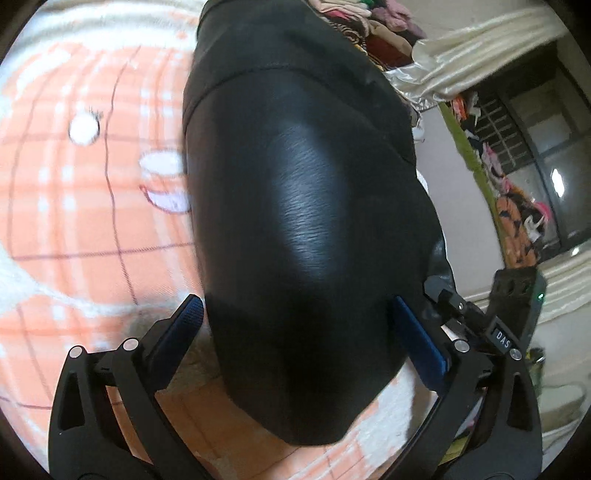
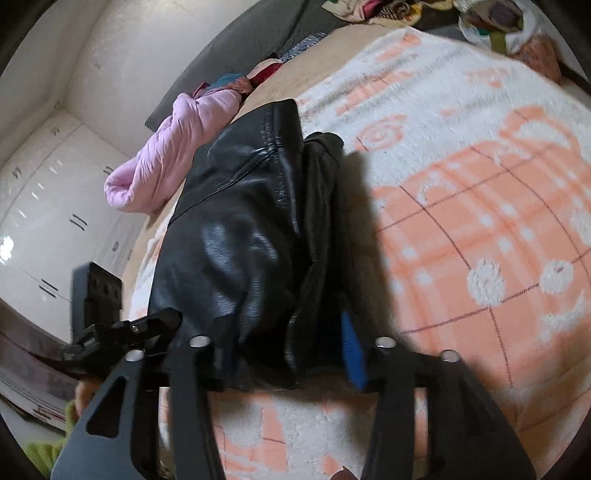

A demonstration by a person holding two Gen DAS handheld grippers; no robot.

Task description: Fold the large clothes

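A black leather garment [image 1: 303, 206] lies folded on an orange and white checked blanket [image 1: 74, 221]. My left gripper [image 1: 299, 317] is open, its blue-padded fingers [image 1: 184, 325] either side of the garment's near end. In the right wrist view the same garment [image 2: 243, 236] lies bunched between the fingers of my right gripper [image 2: 273, 332]. Its right blue pad [image 2: 352, 347] shows beside the leather; the left fingertip is hidden behind the garment. The jaws stand wide apart around the bundle. The other gripper [image 1: 517, 306] shows at the left wrist view's right edge.
A pink padded jacket [image 2: 166, 155] lies on the bed beyond the leather garment. Piles of clothes [image 1: 369, 22] sit at the bed's far end. A cream curtain [image 1: 480, 48], a clothes rack [image 1: 509, 192] and white wardrobes [image 2: 48, 206] stand around the bed.
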